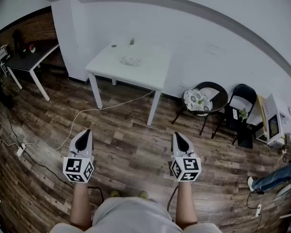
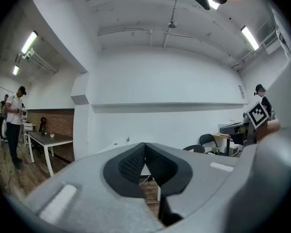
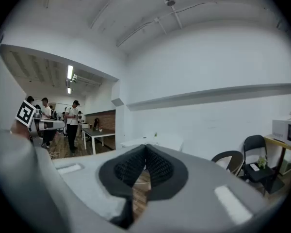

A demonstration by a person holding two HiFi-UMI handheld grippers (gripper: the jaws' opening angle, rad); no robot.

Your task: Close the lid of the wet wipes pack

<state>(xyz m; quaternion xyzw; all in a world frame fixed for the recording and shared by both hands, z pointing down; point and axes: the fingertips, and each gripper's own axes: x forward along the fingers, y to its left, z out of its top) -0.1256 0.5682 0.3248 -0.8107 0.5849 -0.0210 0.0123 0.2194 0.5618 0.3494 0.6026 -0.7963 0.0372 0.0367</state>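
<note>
Clenched on nothing, the left tool (image 1: 85,132) and right tool (image 1: 177,135) point level, likely in approach: the wet wipes pack (image 1: 131,60) lies well ahead of them on the desk (image 1: 153,74).

An office-like workroom with a dark wood-plank floor (image 1: 131,144) and plain white walls (image 1: 208,42). It holds a white rectangular table (image 1: 145,69), black chairs (image 1: 219,92), a white microwave (image 1: 275,123), a dark desk (image 1: 31,59) and ceiling strip lights (image 2: 29,41).
</note>
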